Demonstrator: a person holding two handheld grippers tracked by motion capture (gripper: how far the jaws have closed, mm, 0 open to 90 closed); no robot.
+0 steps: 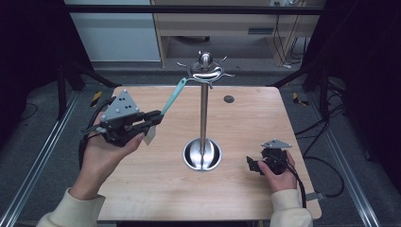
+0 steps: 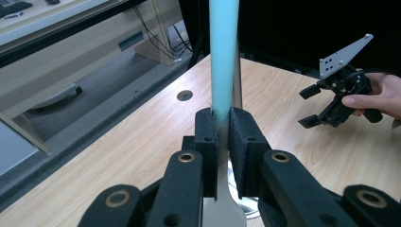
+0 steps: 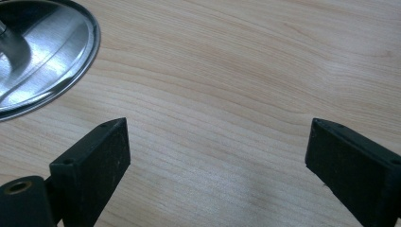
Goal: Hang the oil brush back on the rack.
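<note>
Teal handle first: the left gripper (image 1: 152, 117) has its jaws clamped on a teal-handled utensil (image 1: 173, 97), gripping low on the handle where teal gives way to a pale blade end. In the high view the utensil slants up and to the right, and its tip reaches the hook ring of the steel stand (image 1: 204, 109), just left of the crown. The right gripper (image 1: 256, 164) rests low over the table (image 1: 142, 189) to the right of the stand's base, jaws spread wide with nothing between them; its own view shows bare wood between the 2 pads and the rim of the base dish (image 3: 45, 52) at upper left.

The step looks like hanging the utensil on 1 of the hooks. To do it well, I would keep the grip firm and low, steer the tip so its hanging hole meets a single hook, then lower slightly so the hook takes the weight before letting go. Slow, small wrist turns should serve better than a push, since the stand is tall and narrow and might rock; the free gripper could steady the pole if it does.

Hard to make out: whether the tip is already on a hook or just beside it, and whether the handle has a hole at all. In the left gripper view the handle (image 2: 223, 52) runs off the top edge, so its end is cut off, and the blade is mostly hidden behind the jaws
</note>
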